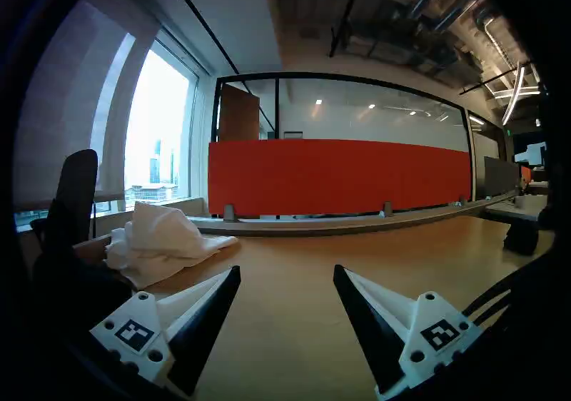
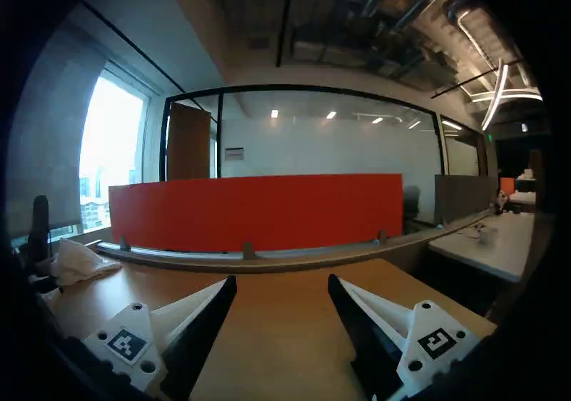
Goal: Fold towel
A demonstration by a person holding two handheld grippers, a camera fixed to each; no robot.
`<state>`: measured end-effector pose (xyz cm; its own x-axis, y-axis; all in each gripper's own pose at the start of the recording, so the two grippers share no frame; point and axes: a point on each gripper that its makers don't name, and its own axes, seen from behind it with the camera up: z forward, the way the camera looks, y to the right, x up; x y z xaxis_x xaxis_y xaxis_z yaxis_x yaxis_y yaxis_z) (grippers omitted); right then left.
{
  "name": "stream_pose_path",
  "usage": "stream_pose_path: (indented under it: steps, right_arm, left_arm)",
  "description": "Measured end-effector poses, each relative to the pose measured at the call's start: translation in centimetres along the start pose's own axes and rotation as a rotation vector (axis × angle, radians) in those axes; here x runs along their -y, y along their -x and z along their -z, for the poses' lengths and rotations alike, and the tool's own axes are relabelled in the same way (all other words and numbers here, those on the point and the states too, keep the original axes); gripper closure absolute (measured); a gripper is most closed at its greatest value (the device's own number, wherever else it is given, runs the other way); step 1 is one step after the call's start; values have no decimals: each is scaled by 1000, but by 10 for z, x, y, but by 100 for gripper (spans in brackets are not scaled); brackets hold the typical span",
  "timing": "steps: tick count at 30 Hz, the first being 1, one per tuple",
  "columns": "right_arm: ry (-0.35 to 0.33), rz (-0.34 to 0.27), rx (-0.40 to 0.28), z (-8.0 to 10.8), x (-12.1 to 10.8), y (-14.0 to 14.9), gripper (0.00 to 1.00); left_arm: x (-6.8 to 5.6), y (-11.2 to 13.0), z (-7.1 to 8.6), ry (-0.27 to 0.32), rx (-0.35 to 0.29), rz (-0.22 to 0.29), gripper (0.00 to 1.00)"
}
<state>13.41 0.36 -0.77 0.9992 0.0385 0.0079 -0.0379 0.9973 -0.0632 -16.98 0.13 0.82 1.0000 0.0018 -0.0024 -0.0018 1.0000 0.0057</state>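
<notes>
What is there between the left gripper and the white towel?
Just bare wooden desk lies between the open left gripper and the crumpled towel, as the left gripper view shows.

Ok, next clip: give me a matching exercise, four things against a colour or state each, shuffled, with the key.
Things:
1. towel
2. partition
3. left gripper
4. desk

Colours or states:
A. red, upright along the desk's far edge
B. light wood, flat
C. white, crumpled in a heap
D. open, nothing between its fingers

Pairs: 1-C; 2-A; 3-D; 4-B
</notes>
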Motion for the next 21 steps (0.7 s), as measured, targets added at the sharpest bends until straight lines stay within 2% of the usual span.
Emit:
stream_pose_path:
  steps: [14,21]
  right_arm:
    - [0,34,-18,-6,-9,7,1]
    - [-14,16,-21,-2,-15,24,1]
  left_arm:
    - [0,-1,0,0,0,0,3]
    - [0,0,0,0,0,0,3]
